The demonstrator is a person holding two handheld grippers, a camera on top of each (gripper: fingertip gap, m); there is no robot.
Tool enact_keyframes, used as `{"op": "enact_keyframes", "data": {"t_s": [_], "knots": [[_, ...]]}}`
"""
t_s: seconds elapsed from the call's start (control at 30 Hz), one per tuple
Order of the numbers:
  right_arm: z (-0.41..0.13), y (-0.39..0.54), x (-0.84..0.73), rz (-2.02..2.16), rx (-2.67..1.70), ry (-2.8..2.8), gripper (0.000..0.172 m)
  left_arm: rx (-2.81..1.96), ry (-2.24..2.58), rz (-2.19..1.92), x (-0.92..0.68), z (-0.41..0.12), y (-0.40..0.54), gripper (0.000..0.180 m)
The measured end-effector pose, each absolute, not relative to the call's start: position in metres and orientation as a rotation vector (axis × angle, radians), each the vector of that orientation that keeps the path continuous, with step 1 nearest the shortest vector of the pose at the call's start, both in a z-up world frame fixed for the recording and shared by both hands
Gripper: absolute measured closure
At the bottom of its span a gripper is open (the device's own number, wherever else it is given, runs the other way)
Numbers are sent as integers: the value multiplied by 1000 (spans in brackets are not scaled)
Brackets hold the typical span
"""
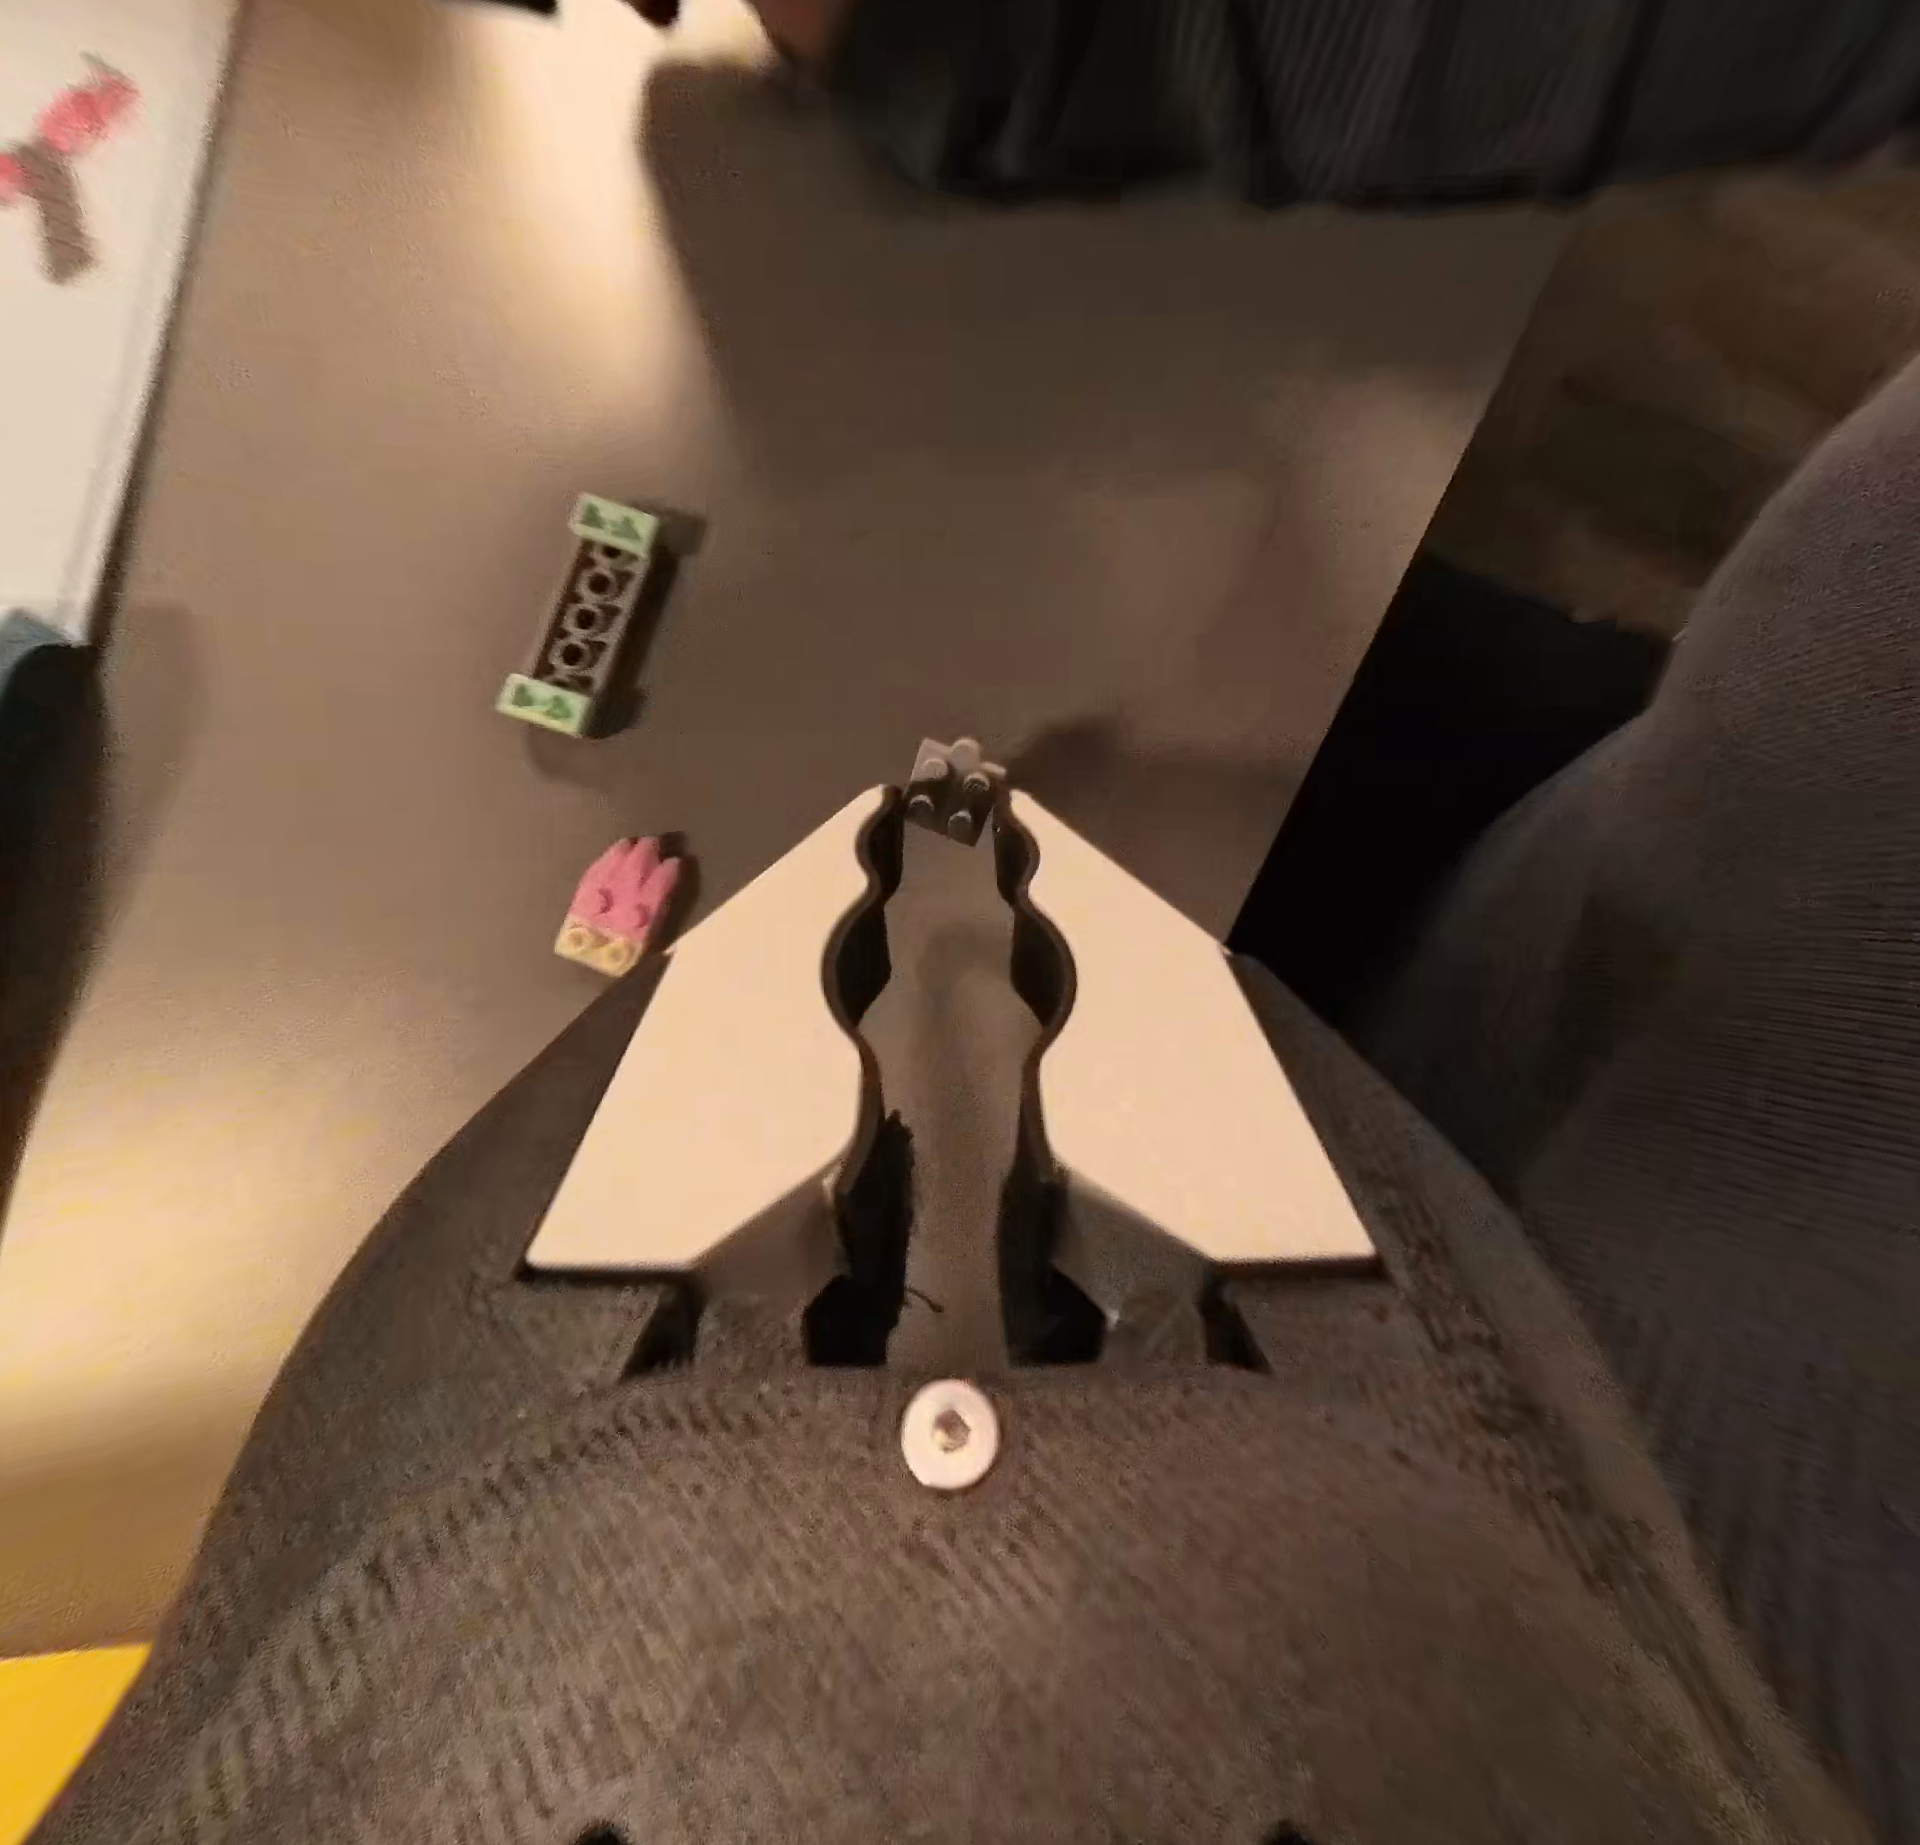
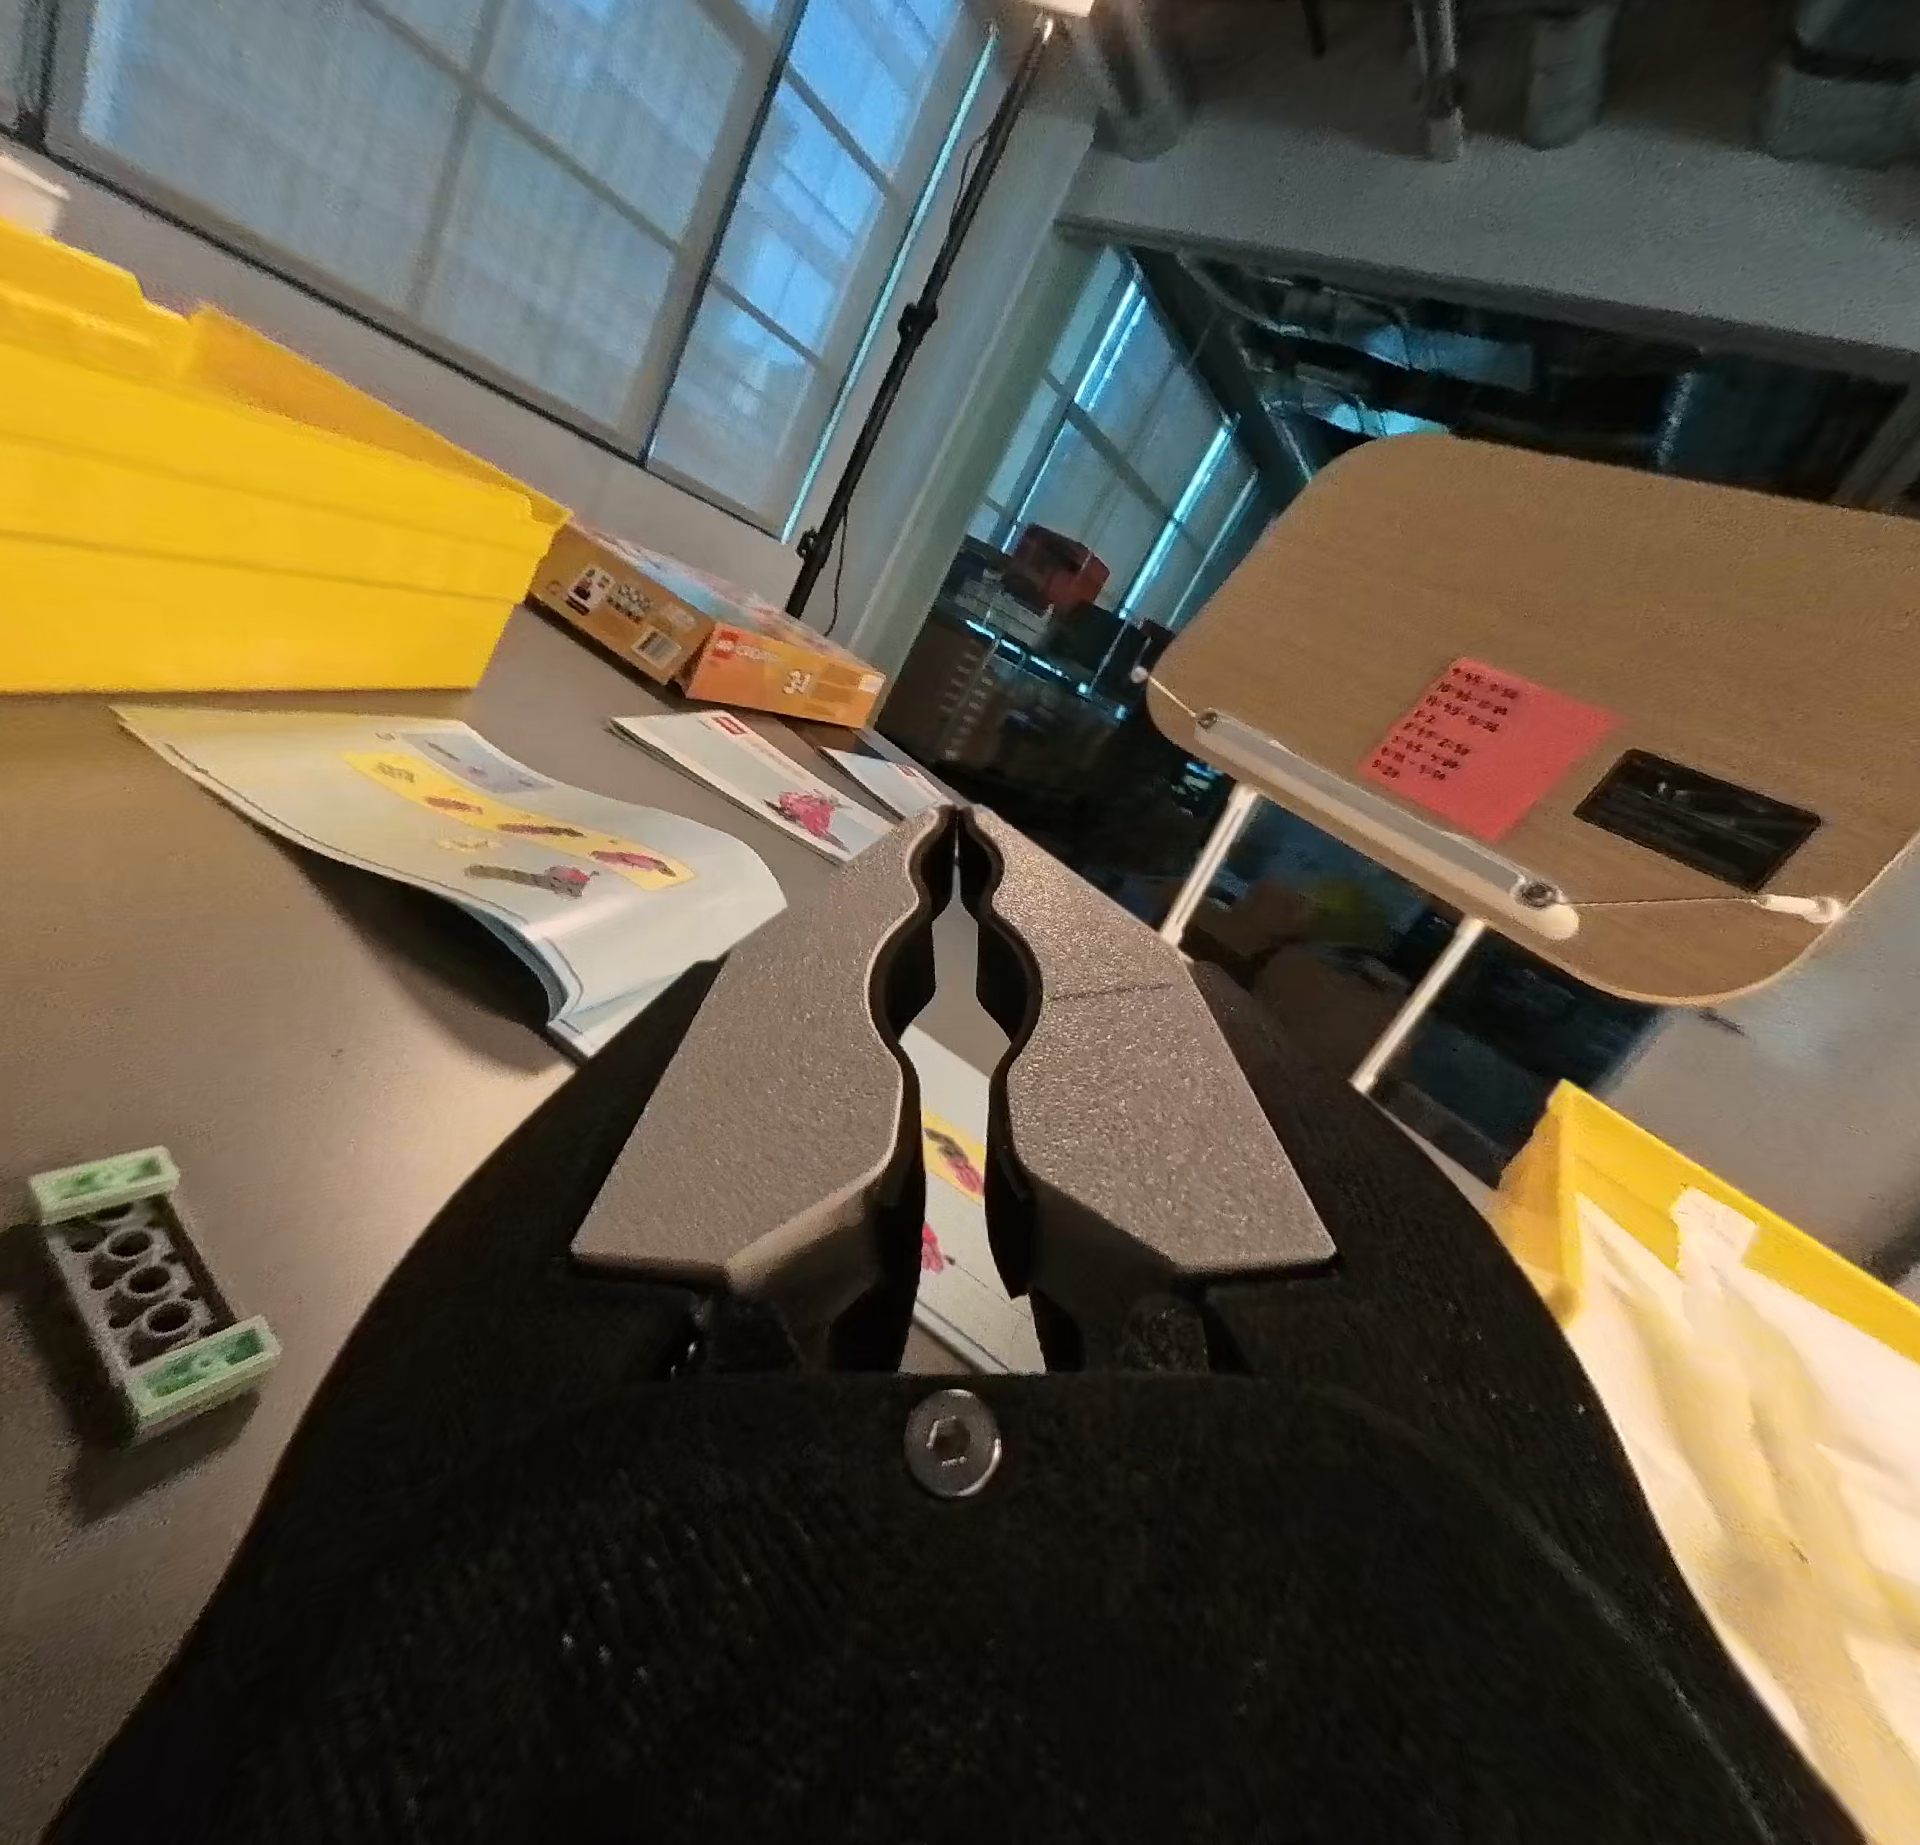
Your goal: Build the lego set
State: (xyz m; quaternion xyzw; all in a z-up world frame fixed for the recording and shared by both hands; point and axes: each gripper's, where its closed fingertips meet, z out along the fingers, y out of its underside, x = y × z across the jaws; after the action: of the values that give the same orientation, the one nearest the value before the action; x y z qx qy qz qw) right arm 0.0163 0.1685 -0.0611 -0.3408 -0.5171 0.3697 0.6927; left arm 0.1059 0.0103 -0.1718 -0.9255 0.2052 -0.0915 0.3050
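We find the left view blurred, the pink leaflet (image 1: 57,169) cut off. Left hand-held gripper (image 1: 948,808) clamps a small grey studded brick (image 1: 951,798) above the worktop (image 1: 935,445), right of the green-ended brick (image 1: 582,616). Right hand-held gripper (image 2: 958,819) pressed together, bare.

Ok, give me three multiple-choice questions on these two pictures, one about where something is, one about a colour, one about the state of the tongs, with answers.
1. Where does the pink-and-cream brick piece lie?
A. On the table, beside the left tongs
B. In a yellow bin
C. On a booklet

2. What colour are the end caps of the dark block with round holes?
A. Red
B. Light green
C. Blue

3. How do the right tongs stand?
A. Wide open
B. Shut on a booklet
C. Shut, tips together, nothing between them

Answers: 1 A, it sits on the bare tabletop left of the fingers. 2 B, both ends show pale green. 3 C, the tips meet; by contrast the left tongs grip a small grey studded brick.
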Motion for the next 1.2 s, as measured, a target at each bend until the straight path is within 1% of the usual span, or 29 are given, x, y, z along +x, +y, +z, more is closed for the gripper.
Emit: {"op": "enact_keyframes", "data": {"t_s": [0.1,0.3,0.4,0.43,0.5,0.63,0.7,0.77,0.83,0.97,1.2], "knots": [[-62,168,17,852,-772,-1159,172,-2525,600,-189,113,-189,13,164],[-62,169,17,847,-773,-1157,172,-2577,620,-144,108,-189,21,162],[-62,172,18,860,-790,-1145,172,-2600,569,-149,99,-188,21,124],[-61,173,19,870,-799,-1140,172,-2584,539,-133,93,-185,20,117],[-61,175,19,898,-816,-1134,172,-2516,439,-120,81,-174,18,115],[-62,174,19,925,-827,-1138,172,-2454,318,-66,56,-170,11,98],[-63,173,18,922,-826,-1146,172,-2463,342,34,44,-177,12,99],[-64,172,18,920,-824,-1154,172,-2461,360,65,40,-183,18,105],[-64,171,18,921,-821,-1157,172,-2422,356,-2,45,-183,25,116],[-65,169,18,923,-817,-1169,172,-2401,365,-77,45,-185,29,128],[-67,169,15,907,-815,-1183,172,-2376,301,-130,48,-186,23,132]]}}
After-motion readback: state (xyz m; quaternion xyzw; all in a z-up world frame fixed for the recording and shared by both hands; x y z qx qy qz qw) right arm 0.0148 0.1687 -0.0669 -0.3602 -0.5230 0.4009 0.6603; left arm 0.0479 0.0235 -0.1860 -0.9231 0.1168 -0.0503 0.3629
